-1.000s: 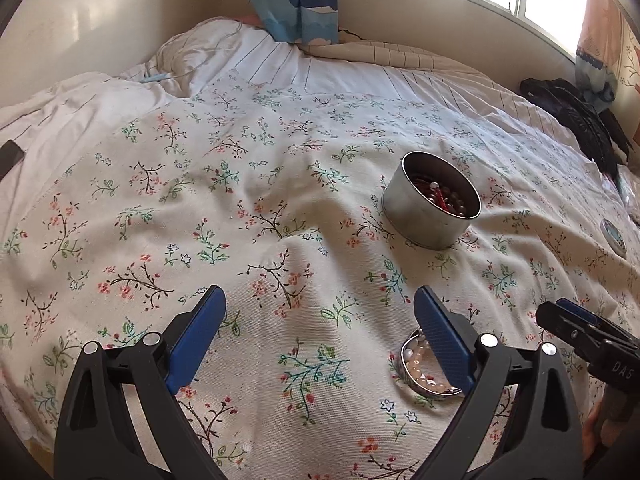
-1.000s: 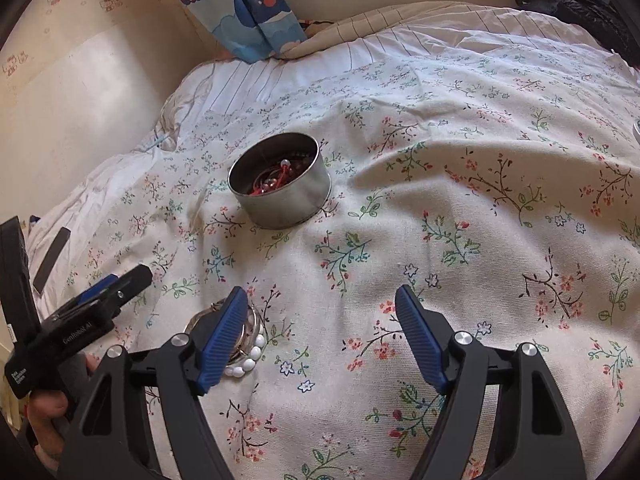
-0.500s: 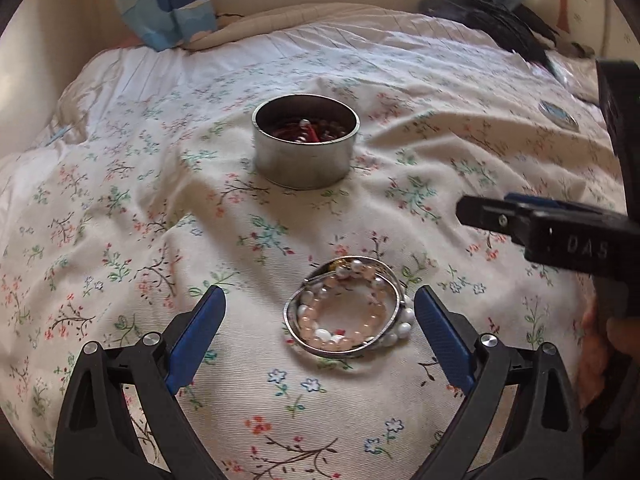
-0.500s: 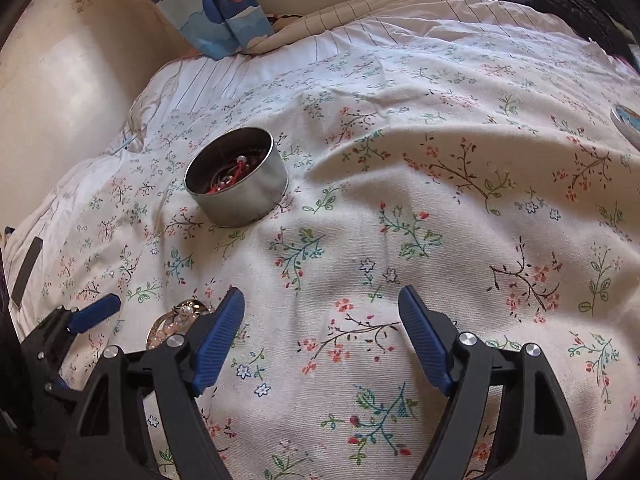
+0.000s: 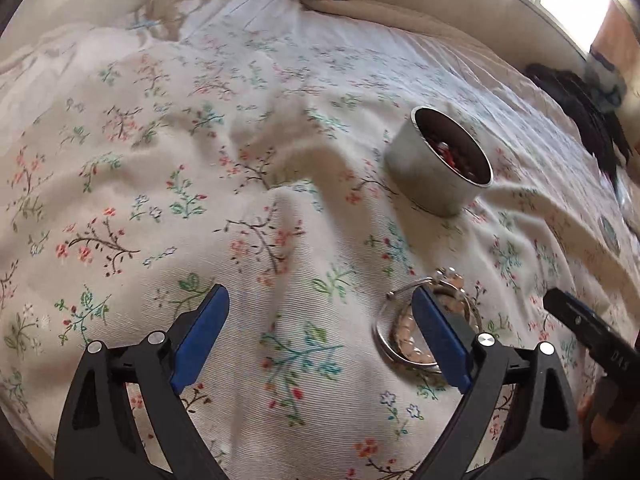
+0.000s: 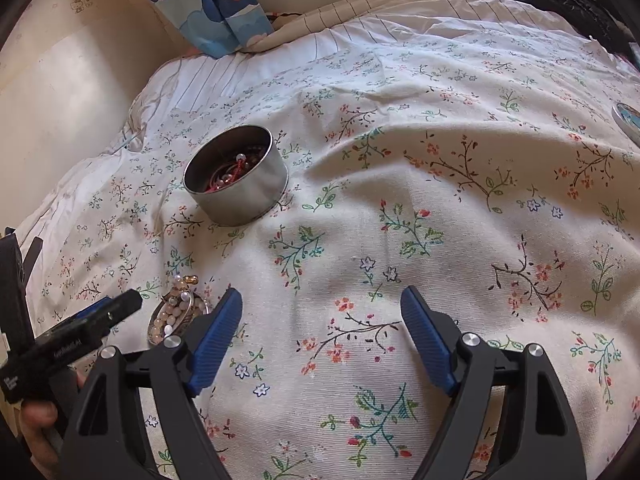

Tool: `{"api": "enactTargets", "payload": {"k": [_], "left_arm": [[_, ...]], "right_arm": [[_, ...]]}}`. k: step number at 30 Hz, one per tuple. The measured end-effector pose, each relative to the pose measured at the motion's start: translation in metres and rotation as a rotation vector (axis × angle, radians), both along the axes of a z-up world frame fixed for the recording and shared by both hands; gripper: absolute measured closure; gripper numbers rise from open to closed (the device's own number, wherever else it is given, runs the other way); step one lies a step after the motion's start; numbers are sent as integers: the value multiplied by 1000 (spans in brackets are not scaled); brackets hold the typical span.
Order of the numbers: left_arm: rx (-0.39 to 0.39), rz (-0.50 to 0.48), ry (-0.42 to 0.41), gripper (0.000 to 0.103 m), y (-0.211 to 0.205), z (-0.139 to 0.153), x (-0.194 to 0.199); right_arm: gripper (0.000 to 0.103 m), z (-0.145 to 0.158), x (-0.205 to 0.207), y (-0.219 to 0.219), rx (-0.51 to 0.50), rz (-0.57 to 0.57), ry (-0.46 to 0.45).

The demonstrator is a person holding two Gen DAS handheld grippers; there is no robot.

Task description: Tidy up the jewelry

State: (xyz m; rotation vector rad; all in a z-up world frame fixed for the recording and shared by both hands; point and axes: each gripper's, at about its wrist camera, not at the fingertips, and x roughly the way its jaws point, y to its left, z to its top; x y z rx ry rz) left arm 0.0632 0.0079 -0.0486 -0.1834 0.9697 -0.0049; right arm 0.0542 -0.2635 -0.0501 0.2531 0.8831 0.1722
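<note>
A small heap of bead bracelets and a silver bangle (image 5: 400, 332) lies on the floral bedspread (image 5: 260, 200). My left gripper (image 5: 320, 336) hangs open just above the cloth. Its right finger (image 5: 436, 340) covers part of the heap, and nothing sits between the pads. A round metal tin (image 5: 444, 168) with red and dark beads inside stands farther back. In the right wrist view the tin (image 6: 236, 184) is up left and the bracelets (image 6: 172, 312) lie left of my open, empty right gripper (image 6: 322, 332). The left gripper's tip (image 6: 112, 308) reaches beside the bracelets.
A black garment (image 5: 592, 112) lies at the bed's far right edge. A small round lid (image 6: 628, 118) rests on the spread to the right. A blue patterned curtain (image 6: 216, 8) hangs at the head by the wall. The right gripper's tip (image 5: 572, 308) pokes in right of the bracelets.
The left wrist view swung until the bracelets sat between the fingers, then swung back, so they lie under the right finger again. The right gripper barely moved.
</note>
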Motion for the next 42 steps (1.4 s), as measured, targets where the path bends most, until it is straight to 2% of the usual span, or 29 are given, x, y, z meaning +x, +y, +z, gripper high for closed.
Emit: {"api": "enactTargets", "payload": {"k": [2, 3, 5, 6, 8, 10, 11, 12, 14, 15, 17, 22, 27, 31, 33, 34, 36, 38, 39, 40, 41, 42], "left_arm": [[-36, 19, -6, 14, 8, 1, -1], [-47, -3, -22, 14, 5, 3, -2], [-40, -111, -47, 14, -13, 7, -6], [-31, -202, -48, 14, -30, 7, -9], [100, -337, -58, 14, -68, 7, -18], [225, -392, -42, 14, -93, -1, -21], [260, -384, -20, 14, -97, -7, -18], [259, -364, -1, 15, -94, -9, -15], [177, -292, 13, 18, -76, -8, -7], [152, -237, 14, 24, -64, -6, -4], [51, -179, 25, 26, -43, -5, -1], [1, -37, -5, 29, -12, -1, 0], [-106, 101, 3, 29, 28, -3, 5], [-130, 129, -19, 29, 39, 0, 2], [-117, 116, -23, 29, 36, 2, 1], [-105, 112, -30, 29, 34, 4, 1], [-84, 103, -45, 29, 31, 6, 0], [-73, 88, -42, 29, 28, 6, 2], [-68, 77, -33, 29, 26, 5, 3], [-60, 63, -18, 29, 23, 2, 4], [-48, 52, -2, 29, 21, 0, 5], [-37, 43, 9, 29, 18, -2, 6]], "right_arm": [[25, 1, 0, 6, -17, 24, -8], [24, 0, 0, 9, -29, 33, -4], [24, -1, 1, 11, -41, 40, 2], [24, -2, 1, 10, -37, 36, 4], [24, -2, 1, 6, -23, 23, 7], [24, -3, 1, 3, -10, 12, 10], [24, -3, 1, 2, -7, 9, 11], [24, -3, 1, 2, -7, 9, 12], [24, -2, 2, 2, -9, 11, 9], [24, -1, 1, 3, -12, 13, 6], [24, 0, 1, 5, -22, 18, 0], [24, 2, 0, 15, -54, 56, -14], [24, 8, -1, 52, -85, 209, -71], [24, 8, -5, 93, -201, 342, -104], [35, 2, -2, 107, -239, 391, -87], [45, -2, 2, 113, -255, 406, -71], [50, -10, 12, 123, -292, 430, -42], [53, -20, 22, 126, -332, 419, -3], [54, -22, 27, 122, -309, 412, 19], [58, -22, 29, 116, -299, 384, 37], [69, -23, 28, 109, -318, 358, 49], [69, -22, 26, 99, -321, 329, 56]]}}
